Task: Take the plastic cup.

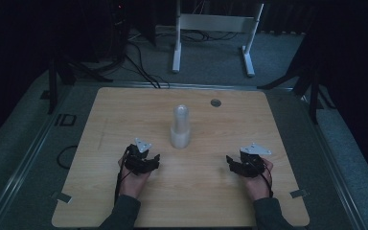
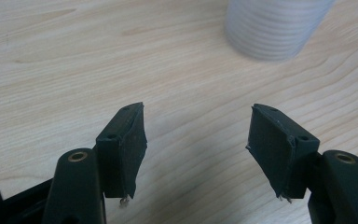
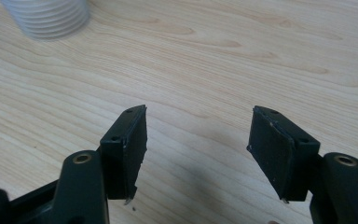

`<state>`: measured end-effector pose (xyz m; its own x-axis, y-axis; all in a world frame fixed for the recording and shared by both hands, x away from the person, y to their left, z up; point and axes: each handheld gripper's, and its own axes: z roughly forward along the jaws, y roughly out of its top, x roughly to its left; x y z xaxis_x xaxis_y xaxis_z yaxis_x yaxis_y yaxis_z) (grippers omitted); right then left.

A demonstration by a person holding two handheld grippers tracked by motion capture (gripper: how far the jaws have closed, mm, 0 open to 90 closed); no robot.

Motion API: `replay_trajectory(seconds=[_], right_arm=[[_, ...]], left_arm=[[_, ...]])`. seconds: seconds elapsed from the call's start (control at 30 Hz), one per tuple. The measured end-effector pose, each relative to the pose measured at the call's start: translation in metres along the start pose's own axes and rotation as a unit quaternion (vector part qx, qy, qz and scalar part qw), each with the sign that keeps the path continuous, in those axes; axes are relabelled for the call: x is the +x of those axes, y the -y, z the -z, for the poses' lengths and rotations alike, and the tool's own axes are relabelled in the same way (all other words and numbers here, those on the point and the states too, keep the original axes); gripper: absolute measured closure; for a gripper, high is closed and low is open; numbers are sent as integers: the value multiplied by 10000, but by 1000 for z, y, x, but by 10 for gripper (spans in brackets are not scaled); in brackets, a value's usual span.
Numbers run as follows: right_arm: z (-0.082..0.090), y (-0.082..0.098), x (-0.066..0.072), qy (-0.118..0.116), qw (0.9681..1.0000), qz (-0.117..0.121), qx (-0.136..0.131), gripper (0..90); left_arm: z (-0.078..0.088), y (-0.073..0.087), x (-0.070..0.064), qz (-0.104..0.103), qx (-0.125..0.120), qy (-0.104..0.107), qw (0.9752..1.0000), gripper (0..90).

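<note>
Left claw (image 1: 146, 160): I see it resting low on the worktop at about 8 o'clock from the cup stack, in the person's left hand (image 1: 133, 179) — jaws spread, nothing between them.
Left claw, own view (image 2: 196, 135): both black pads stand apart over bare wood; the ribbed base of the stack sits at 1 o'clock, well ahead of the tips and not touching them.
Right claw (image 1: 242, 165): at about 4 o'clock from the stack, in the right hand (image 1: 258, 184), jaws spread and empty.
Right claw, own view (image 3: 196, 135): pads apart, only wood grain between them; the stack's base shows at 11 o'clock, far off.
Cup stack (image 1: 180, 127): a tall column of whitish, translucent cups nested together, upright, near the worktop's centre — I place it between the two claws and farther from the person, apart from both.
Stack base: wider ribbed rings at the bottom (image 2: 275, 25), narrower rounded top above; the same rings show blurred in the right gripper view (image 3: 46, 16).
Worktop (image 1: 124, 115): light wood with rounded corners, lit dimly.
Grey disc (image 1: 215, 102): a small round inset at 1 o'clock from the stack, near the far edge.
White frame (image 1: 213, 36): stands on the floor beyond the worktop at 12 o'clock, with cables (image 1: 143, 64) trailing to its left.
</note>
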<state>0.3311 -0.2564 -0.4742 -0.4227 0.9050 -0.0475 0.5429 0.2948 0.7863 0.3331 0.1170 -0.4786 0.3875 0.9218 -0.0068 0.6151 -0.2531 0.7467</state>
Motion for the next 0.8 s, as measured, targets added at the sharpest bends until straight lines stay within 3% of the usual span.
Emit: replay_trajectory(seconds=[0.07, 0.17, 0.27, 0.67, 0.8], right_arm=[[0, 0, 1, -5, 10000, 35, -1, 367], [1, -3, 3, -35, 10000, 68, -8, 367], [2, -6, 5, -65, 9999, 96, -33, 367], [3, -30, 18, -212, 9990, 345, -182, 367], [2, -39, 24, -289, 9985, 405, -225, 352]], left_arm=[[2, -2, 0, -62, -29, -3, 10000, 360], [3, -7, 0, 40, -123, 256, 9996, 346], [3, -11, -1, -30, -120, 332, 9994, 338], [2, -37, -8, -309, -297, 379, 9984, 306], [0, -41, -10, -295, -333, 420, 9981, 293]])
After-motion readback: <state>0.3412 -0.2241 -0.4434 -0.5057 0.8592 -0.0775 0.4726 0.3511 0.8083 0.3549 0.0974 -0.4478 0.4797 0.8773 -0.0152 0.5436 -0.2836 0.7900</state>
